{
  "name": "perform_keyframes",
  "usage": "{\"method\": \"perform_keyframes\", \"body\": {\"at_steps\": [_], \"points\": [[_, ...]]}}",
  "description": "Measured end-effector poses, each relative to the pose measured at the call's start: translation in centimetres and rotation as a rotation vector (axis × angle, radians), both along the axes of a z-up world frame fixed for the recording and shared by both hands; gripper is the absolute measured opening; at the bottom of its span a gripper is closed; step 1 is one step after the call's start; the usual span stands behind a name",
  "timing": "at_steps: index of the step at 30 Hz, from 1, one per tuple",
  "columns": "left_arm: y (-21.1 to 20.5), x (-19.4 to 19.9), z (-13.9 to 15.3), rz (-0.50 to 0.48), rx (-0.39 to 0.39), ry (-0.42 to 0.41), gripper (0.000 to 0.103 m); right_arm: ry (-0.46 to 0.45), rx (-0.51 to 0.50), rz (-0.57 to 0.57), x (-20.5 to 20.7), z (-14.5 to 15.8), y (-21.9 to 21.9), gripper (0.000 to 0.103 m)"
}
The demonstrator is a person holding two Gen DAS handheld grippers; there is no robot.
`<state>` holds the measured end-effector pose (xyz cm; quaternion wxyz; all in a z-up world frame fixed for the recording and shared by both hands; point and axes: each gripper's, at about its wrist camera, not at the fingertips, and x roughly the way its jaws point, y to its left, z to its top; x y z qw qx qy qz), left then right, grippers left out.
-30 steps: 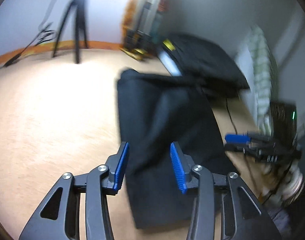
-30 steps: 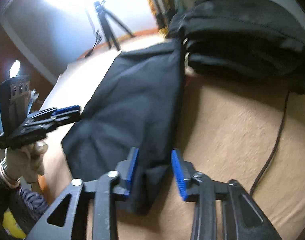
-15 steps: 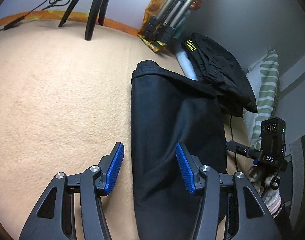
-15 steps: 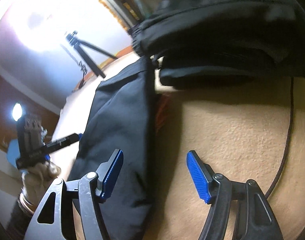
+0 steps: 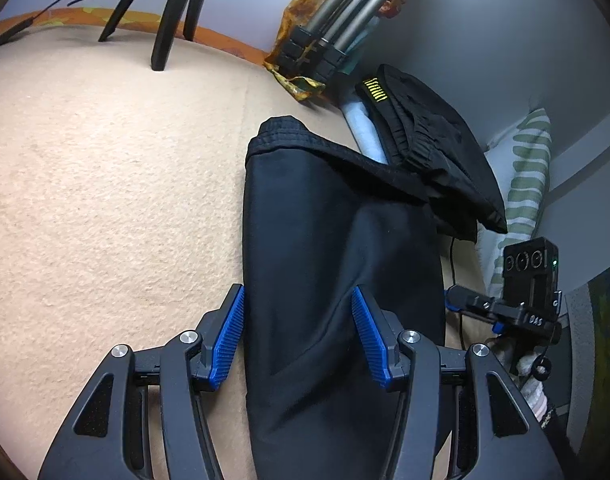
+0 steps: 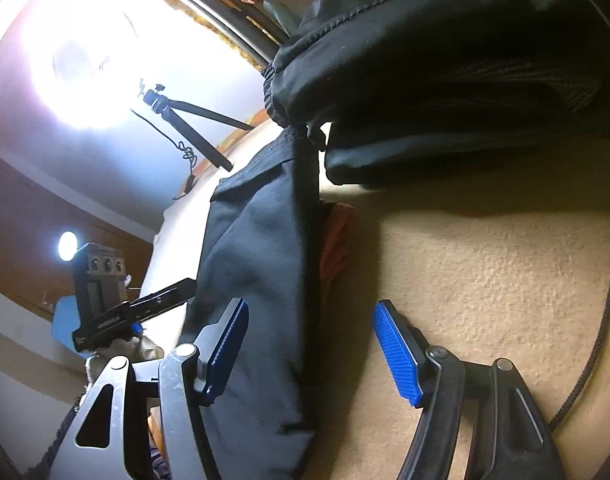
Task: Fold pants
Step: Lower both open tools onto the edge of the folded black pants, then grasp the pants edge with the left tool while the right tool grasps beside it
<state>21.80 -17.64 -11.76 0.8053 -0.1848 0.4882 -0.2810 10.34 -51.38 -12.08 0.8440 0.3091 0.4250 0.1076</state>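
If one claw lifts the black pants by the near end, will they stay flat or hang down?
The black pants would probably hang limp: soft creases already run through the cloth. They look light and should drag rather than slide on the fuzzy beige blanket. The far waistband would likely trail behind.

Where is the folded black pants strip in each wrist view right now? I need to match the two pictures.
Left wrist: the folded black pants run up the centre from the bottom edge, between the open jaws of the left gripper.
Right wrist: the same pants lie left of centre, their right edge between the open jaws of the right gripper.
Shared landmark: the pile of black clothes by the waistband end.
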Motion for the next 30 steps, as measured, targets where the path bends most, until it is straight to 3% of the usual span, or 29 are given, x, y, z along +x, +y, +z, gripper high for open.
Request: {"method": "perform_keyframes", "body": {"at_steps": [9, 13, 14, 15, 18, 21, 30], "points": [[-0.8, 0.4, -0.2, -0.023, -0.025, -0.016, 0.053, -0.034, 0.003, 0.090, 2.1, -0.7, 2.9, 0.060], [-1.0, 0.6, -0.2, -0.024, -0.039, -0.017, 0.053, -0.047, 0.052, 0.088, 3.2, -1.0, 3.6, 0.059], [-1.2, 0.6, -0.2, -0.023, -0.033, -0.020, 0.053, -0.039, 0.045, 0.087, 3.5, -1.2, 3.9, 0.051], [-1.4, 0.5, -0.1, -0.019, -0.017, -0.027, 0.051, -0.035, 0.028, 0.083, 3.7, -1.2, 4.2, 0.044], [-1.5, 0.4, -0.1, -0.002, 0.005, -0.029, 0.031, -0.029, 0.013, 0.064, 3.6, -1.2, 4.4, 0.035], [-1.3, 0.2, 0.1, 0.013, 0.019, -0.044, 0.019, -0.029, -0.038, 0.052, 3.2, -0.7, 5.0, 0.030], [-2.2, -2.2, 3.1, 0.017, 0.087, -0.164, 0.012, -0.056, -0.171, 0.054, 1.5, 3.0, 7.5, 0.023]]}}
